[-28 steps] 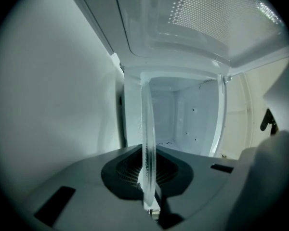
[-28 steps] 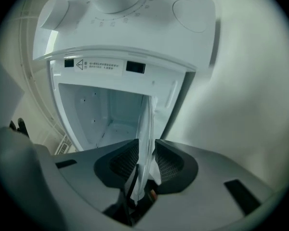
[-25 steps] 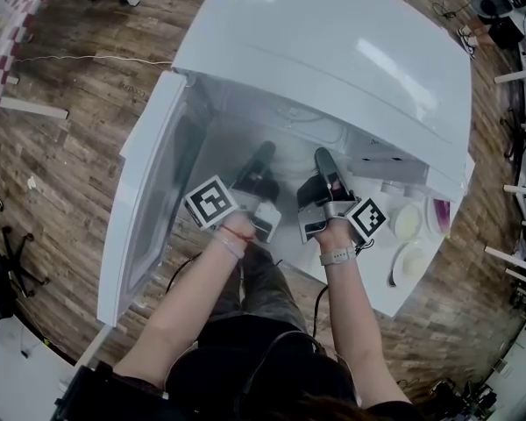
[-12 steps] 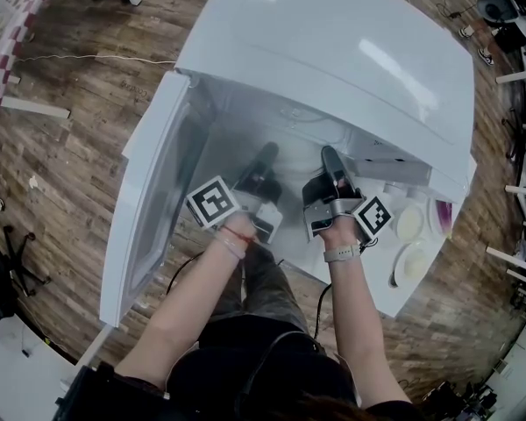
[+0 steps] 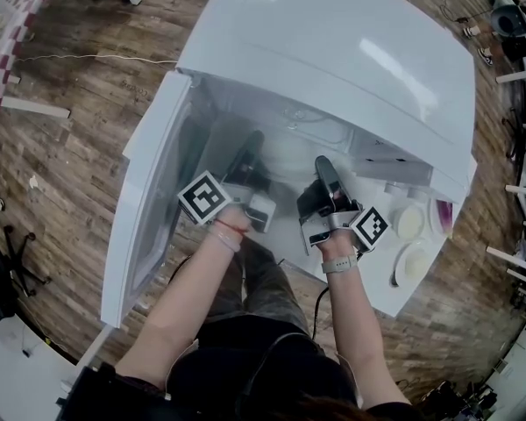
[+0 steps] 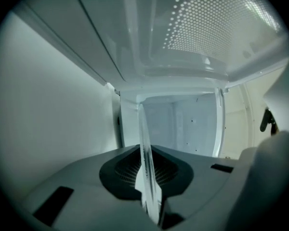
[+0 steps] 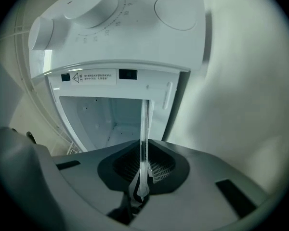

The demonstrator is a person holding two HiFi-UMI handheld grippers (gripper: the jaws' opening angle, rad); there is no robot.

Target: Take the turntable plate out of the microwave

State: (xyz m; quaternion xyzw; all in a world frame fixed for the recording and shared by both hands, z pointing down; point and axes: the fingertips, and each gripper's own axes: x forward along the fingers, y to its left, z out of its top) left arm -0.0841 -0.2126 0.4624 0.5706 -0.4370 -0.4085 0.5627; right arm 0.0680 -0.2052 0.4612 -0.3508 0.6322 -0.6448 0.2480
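The white microwave point(image 5: 333, 51) stands with its door point(image 5: 145, 209) swung open to the left. In its cavity the clear glass turntable plate point(image 5: 291, 158) shows faintly between my two grippers. My left gripper point(image 5: 249, 146) reaches in at the plate's left side. Its jaws are shut on the glass rim point(image 6: 145, 158), which runs edge-on through the left gripper point(image 6: 147, 179). My right gripper point(image 5: 323, 168) is at the plate's right side. Its jaws are closing, with the plate's rim point(image 7: 145, 138) between the pads of the right gripper point(image 7: 143, 177).
The control panel with two round knobs point(image 5: 409, 222) lies right of the cavity, seen close in the right gripper view as knobs point(image 7: 101, 6). The cavity's walls hem in both grippers. Wooden floor surrounds the microwave, with chair legs and cables at the edges.
My left gripper has shifted to the left and slightly deeper along the cavity's left side. The right gripper has barely moved.
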